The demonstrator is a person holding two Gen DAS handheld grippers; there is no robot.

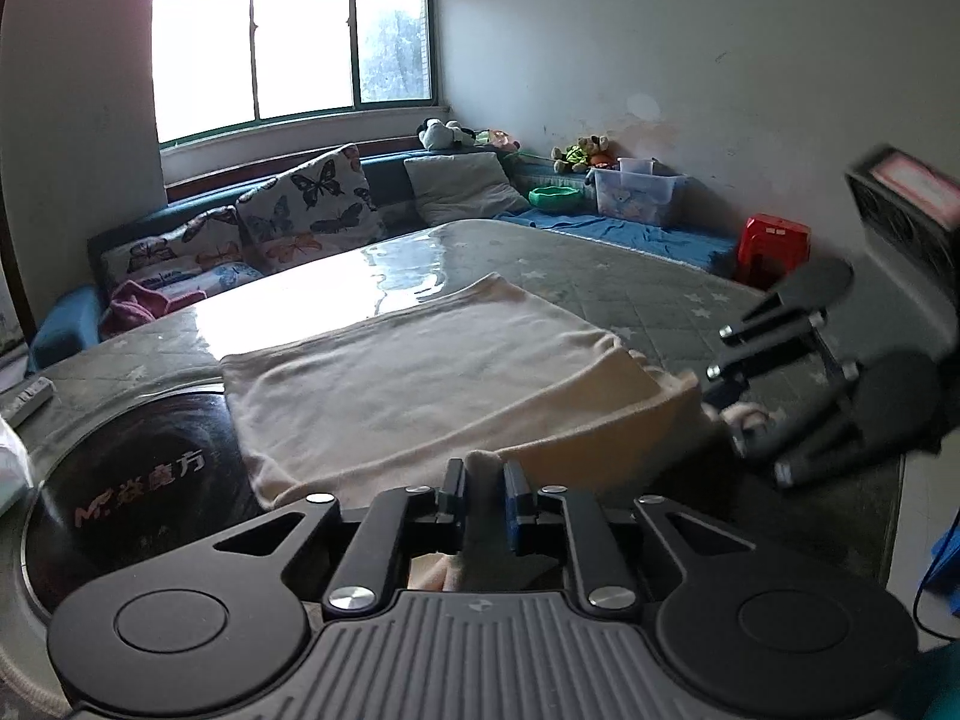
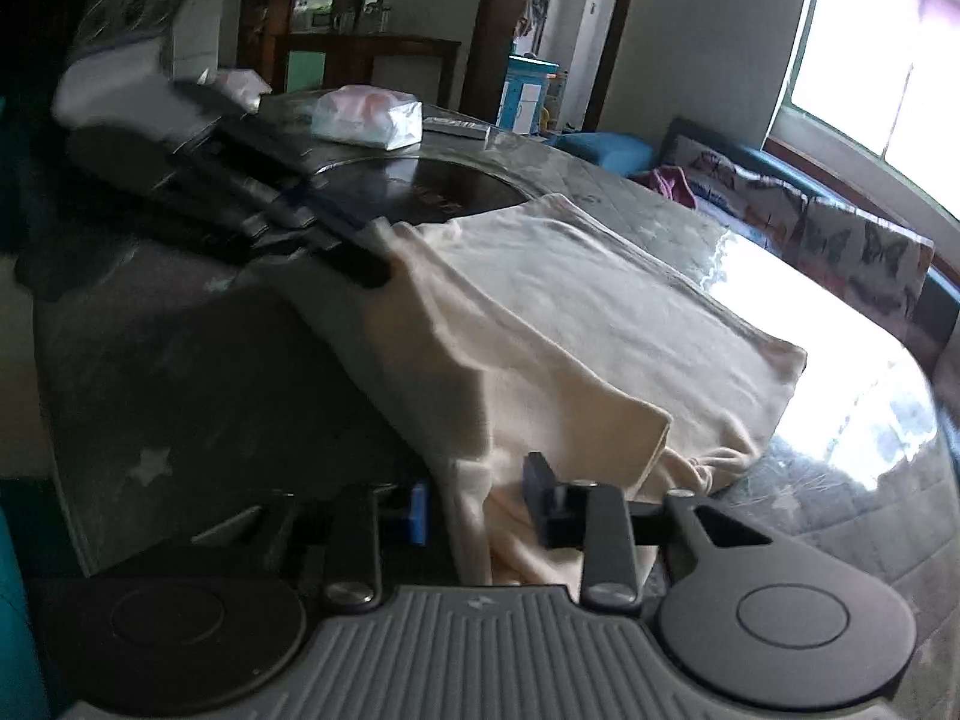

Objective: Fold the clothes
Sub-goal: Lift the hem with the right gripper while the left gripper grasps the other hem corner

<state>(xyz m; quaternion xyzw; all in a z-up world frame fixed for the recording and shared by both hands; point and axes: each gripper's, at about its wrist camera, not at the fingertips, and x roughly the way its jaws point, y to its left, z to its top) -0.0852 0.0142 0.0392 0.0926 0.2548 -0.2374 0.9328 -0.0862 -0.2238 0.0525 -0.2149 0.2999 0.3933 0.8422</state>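
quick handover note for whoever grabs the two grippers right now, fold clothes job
Left gripper: shut on the near edge of the cream garment.
Right gripper: the garment's other near corner lies between its fingers, but there is a gap on both sides, so treat it as open.
Garment: spread on the plastic-covered table, near edge raised, part of it draped over the table's edge.
Done: garment laid out, one near corner gripped.
Left: probably close the right gripper, carry the near edge over to the far edge, then finish the fold.
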